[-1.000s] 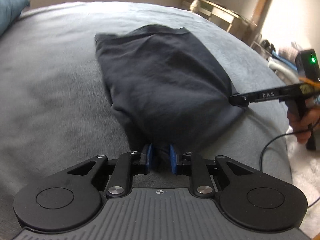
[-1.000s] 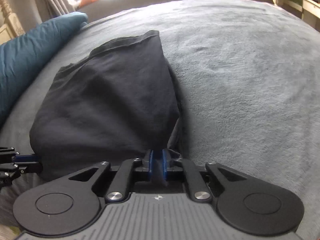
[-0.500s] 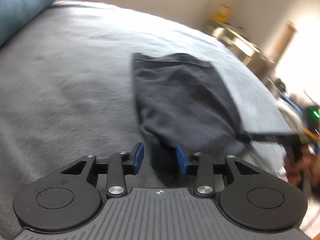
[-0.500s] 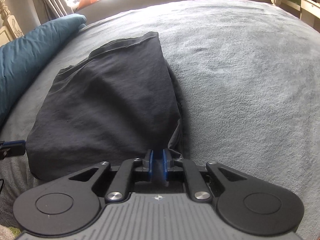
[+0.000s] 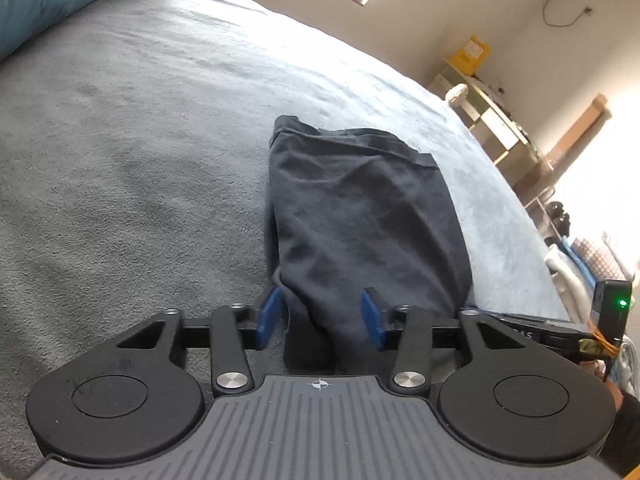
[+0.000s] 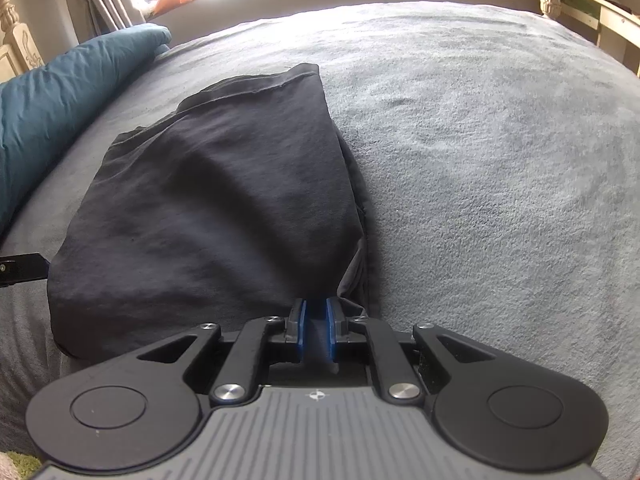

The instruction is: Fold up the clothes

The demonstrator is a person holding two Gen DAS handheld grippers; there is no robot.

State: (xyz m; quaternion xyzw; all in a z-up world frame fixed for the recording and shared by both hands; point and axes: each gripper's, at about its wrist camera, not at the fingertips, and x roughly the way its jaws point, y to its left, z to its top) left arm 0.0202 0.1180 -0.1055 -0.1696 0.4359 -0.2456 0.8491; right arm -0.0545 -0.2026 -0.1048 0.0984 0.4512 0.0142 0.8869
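Dark garment [image 6: 216, 200] lengthwise away, right gripper [image 6: 316, 320] pinching its corner, left gripper [image 5: 322, 318] wide, empty.

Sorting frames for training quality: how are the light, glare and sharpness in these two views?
Left wrist view: sharp; window glare washes out the blanket at the far edge; the dark shirt keeps its creases; fisheye bends the bed. Right wrist view: sharp, window blown out at the top, shirt evenly lit, soft shadow beside its right edge.

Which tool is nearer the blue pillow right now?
Left. The left tool sits open at the dark garment's pillow-side corner; the right tool grips the far corner from the blue pillow.
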